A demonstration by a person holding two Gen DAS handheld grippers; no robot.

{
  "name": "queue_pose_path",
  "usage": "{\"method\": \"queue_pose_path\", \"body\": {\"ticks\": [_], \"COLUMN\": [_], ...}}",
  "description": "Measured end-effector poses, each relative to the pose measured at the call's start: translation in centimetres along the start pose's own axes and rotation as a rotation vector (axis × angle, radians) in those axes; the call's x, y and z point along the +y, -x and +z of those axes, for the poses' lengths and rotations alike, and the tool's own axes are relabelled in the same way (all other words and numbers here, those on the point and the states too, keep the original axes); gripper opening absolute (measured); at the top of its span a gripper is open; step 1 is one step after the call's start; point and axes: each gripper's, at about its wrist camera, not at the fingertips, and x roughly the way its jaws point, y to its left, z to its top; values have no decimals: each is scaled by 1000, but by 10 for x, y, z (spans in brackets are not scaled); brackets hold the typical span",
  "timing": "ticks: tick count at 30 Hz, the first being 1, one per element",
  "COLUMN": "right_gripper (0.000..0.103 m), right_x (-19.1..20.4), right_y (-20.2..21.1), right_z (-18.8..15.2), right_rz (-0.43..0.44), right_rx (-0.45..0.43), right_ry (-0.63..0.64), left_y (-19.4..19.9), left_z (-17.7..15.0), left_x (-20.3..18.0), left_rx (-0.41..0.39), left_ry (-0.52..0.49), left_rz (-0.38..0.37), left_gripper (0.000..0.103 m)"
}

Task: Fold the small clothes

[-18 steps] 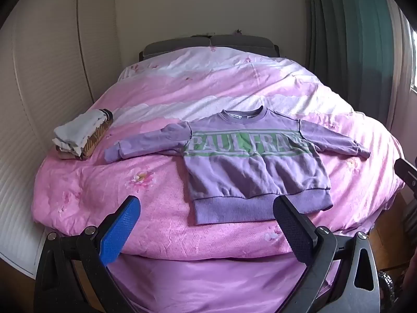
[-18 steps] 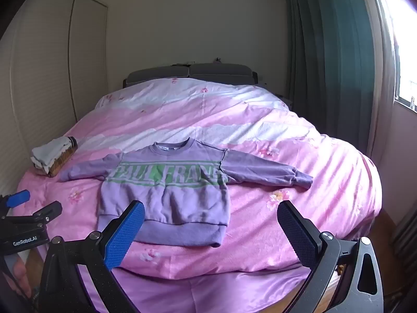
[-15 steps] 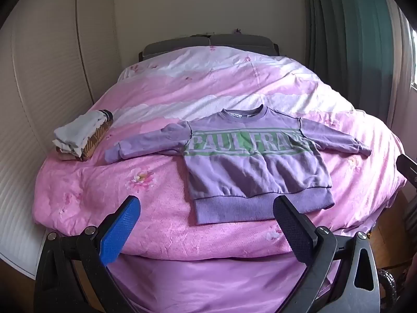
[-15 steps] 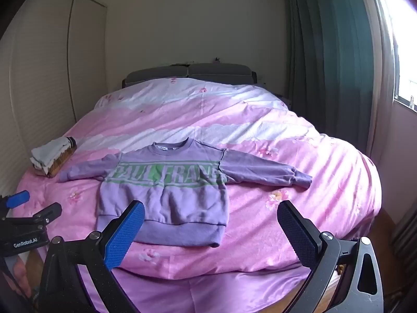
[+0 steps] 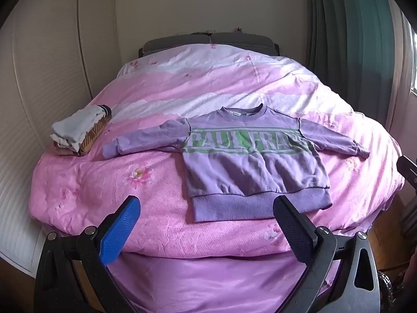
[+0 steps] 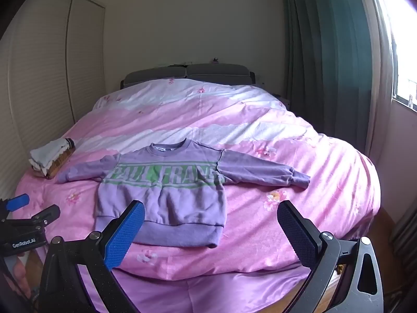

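A small purple sweatshirt (image 5: 250, 161) with green "PAUL FRANK" lettering lies flat, face up, on the pink bed, both sleeves spread out to the sides and the hem towards me. It also shows in the right wrist view (image 6: 166, 190). My left gripper (image 5: 206, 208) is open and empty, held off the foot of the bed just short of the hem. My right gripper (image 6: 211, 214) is open and empty, also short of the hem, to the right. The left gripper's body shows at the left edge of the right wrist view (image 6: 23, 224).
A stack of folded clothes (image 5: 80, 130) sits at the bed's left side, also in the right wrist view (image 6: 52, 156). The pink floral duvet (image 5: 234, 86) covers the bed. Wardrobe doors (image 5: 52, 78) stand at left, dark green curtains (image 6: 325, 65) at right.
Both grippers have drifted very slightly; the view is almost the same. The sweatshirt has not moved.
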Motion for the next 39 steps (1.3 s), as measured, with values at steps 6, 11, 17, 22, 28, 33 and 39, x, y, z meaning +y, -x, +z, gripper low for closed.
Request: {"method": "queue_pose_path", "body": {"ticks": [6,11,17,22,28,33,39], "right_gripper": [103,103,103,103,103,103,103], "right_x": [-7,-7,-7,-8,-8,-8,-8], "right_y": [-2,-1,1,0,-1,-1,-1], "right_z": [2,2,3,3,3,2,2], "right_rz": [-5,-5,-5,-6,-5,-7,-6], "right_rx": [1,-1,-2,-2,-2,-4,-4], "right_ry": [4,3,4,4,5,4,4], "left_y": [0,1,3,3,3,5,5], "left_z": [0,0,0,1,1,2,2], "left_x": [1,4,5,4,4,6,6], "left_rx": [-1,-8,-10,-11,-11,-12,-12], "left_ry": [0,8,8,9,6,7,6], "left_rz": [1,4,5,7,10,10,9], "left_gripper": [103,103,103,103,103,103,103]}}
